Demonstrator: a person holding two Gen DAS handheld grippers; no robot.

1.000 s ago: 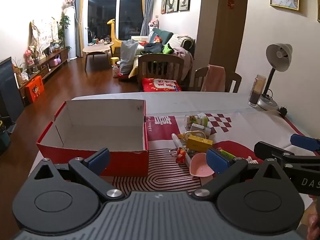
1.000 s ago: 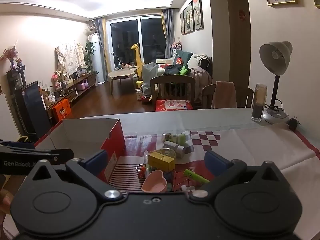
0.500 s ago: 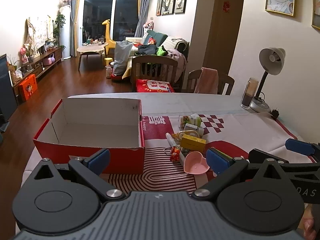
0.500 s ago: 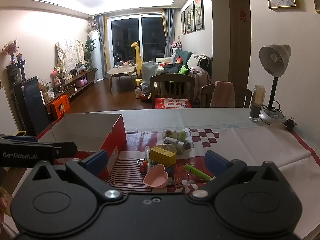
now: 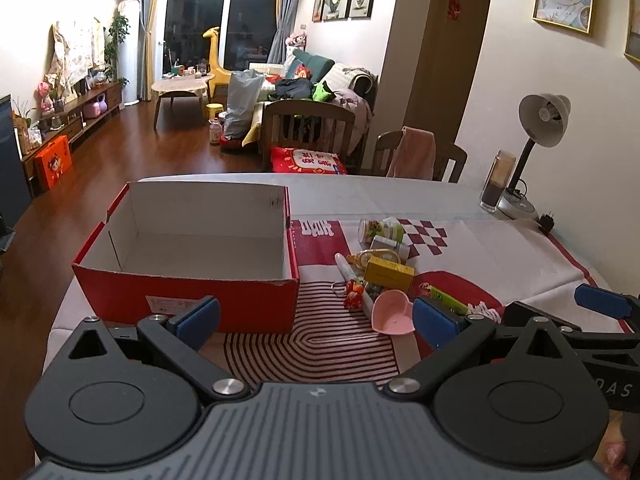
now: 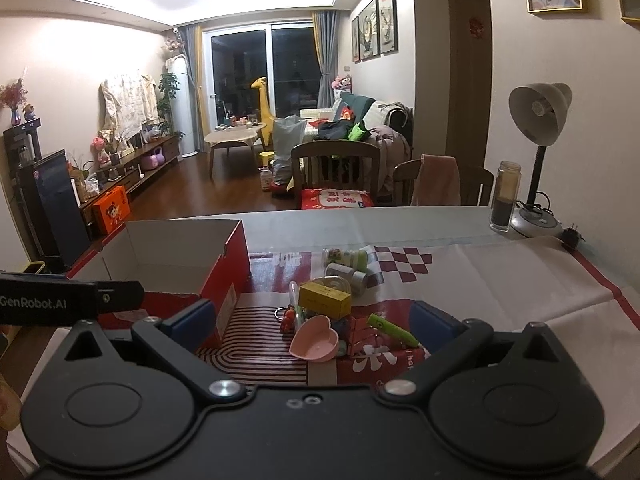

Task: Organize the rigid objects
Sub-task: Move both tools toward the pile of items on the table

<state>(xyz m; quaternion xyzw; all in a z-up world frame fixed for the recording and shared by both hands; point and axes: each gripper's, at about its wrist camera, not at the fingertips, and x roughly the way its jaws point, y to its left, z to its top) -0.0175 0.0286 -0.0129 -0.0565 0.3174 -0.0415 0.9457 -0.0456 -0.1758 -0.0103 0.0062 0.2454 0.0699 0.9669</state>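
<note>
An open, empty red cardboard box (image 5: 188,288) stands on the table at the left; it also shows in the right wrist view (image 6: 228,280). To its right lies a small pile: a pink heart-shaped dish (image 5: 393,314) (image 6: 314,340), a yellow box (image 5: 389,274) (image 6: 325,300), a green pen-like piece (image 6: 392,330), a white marker (image 5: 347,270), small jars (image 5: 380,230) (image 6: 346,258) and a red keychain figure (image 5: 354,296). My left gripper (image 5: 316,322) is open and empty, near the table's front edge. My right gripper (image 6: 314,326) is open and empty, with the pile ahead between its fingers.
A patterned red and white cloth (image 5: 480,256) covers the table. A desk lamp (image 6: 538,152) and a dark jar (image 6: 505,196) stand at the far right by the wall. Two chairs (image 6: 336,172) stand behind the table. Each gripper shows at the edge of the other's view.
Both grippers have drawn back and risen a little, so the box and the pile show farther ahead. Both jaws stay open. No object has moved.
</note>
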